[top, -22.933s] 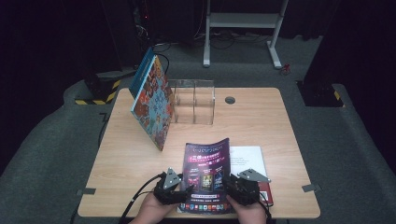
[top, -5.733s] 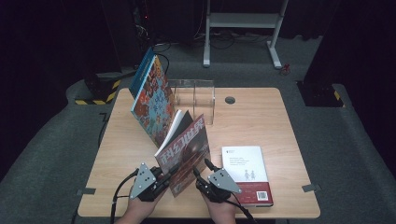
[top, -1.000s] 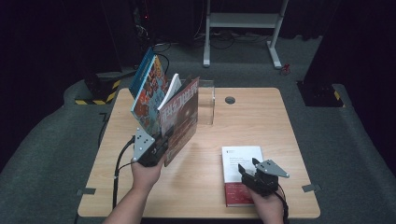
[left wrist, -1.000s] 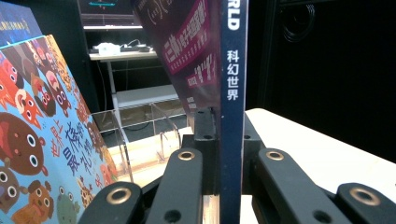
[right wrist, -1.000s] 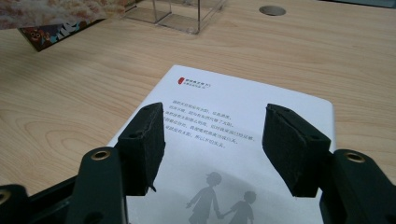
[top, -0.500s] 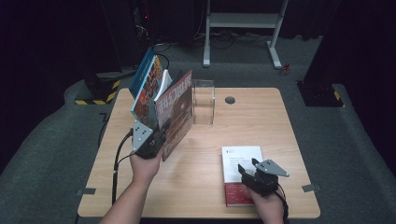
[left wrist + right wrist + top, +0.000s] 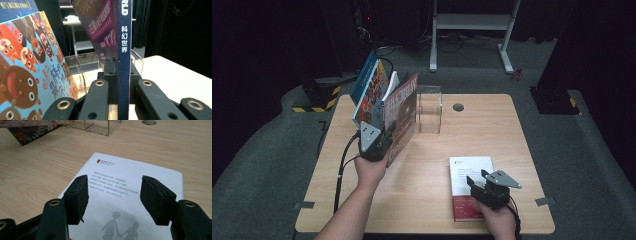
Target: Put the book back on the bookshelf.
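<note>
From the high view, my left gripper is clamped on the lower edge of the magazine, which I hold upright and tilted just in front of the clear acrylic rack. Already leaning on the far-left side of that rack is the picture book, and the magazine stands close beside it. My right gripper rests over the white book, which lies flat on the table, well to the near right of the rack.

In the left gripper view, my jaws pinch the magazine's dark blue spine tight, the orange-and-blue picture book just to its side, and the rack's clear wall beyond.

In the right gripper view, my fingers stand apart and grip nothing, with the white book's cover beneath them and the rack far ahead.

I judge the step in hand is shelving the magazine. Next I must ease it into the rack beside the picture book and let go without tipping either.
</note>
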A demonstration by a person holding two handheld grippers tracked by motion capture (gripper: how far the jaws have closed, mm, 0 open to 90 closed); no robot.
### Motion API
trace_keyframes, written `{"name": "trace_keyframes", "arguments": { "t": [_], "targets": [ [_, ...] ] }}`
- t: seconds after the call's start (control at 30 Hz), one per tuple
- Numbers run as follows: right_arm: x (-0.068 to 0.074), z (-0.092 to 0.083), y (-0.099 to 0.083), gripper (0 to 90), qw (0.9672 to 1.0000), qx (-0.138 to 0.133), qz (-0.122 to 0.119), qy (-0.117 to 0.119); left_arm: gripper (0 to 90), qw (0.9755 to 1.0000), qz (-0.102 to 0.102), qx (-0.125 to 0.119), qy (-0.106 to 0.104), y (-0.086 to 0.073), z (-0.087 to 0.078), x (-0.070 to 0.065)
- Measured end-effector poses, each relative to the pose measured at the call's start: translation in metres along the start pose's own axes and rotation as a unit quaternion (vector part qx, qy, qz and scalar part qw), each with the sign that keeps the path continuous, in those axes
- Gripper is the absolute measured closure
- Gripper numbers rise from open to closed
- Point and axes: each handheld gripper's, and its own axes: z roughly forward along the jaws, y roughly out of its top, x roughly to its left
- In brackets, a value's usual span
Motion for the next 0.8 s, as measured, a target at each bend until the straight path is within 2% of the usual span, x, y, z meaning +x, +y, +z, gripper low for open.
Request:
{"name": "trace_keyframes", "arguments": {
  "t": [0.13,0.5,0.8],
  "targets": [
    [0.0,-0.001,0.0,39.5,1.0,-0.003,-0.001,-0.001,84.1,1.0,-0.007,0.004,0.004,0.003,0.008,0.002],
    [-0.001,0.0,0.0,39.5,1.0,0.0,0.002,0.002,84.1,0.9998,0.0,0.006,0.019,0.008,0.032,0.001],
    [-0.001,0.0,0.0,39.7,1.0,0.002,0.007,0.004,84.1,0.9994,0.003,-0.002,0.033,0.014,0.054,0.003]
  ]
}}
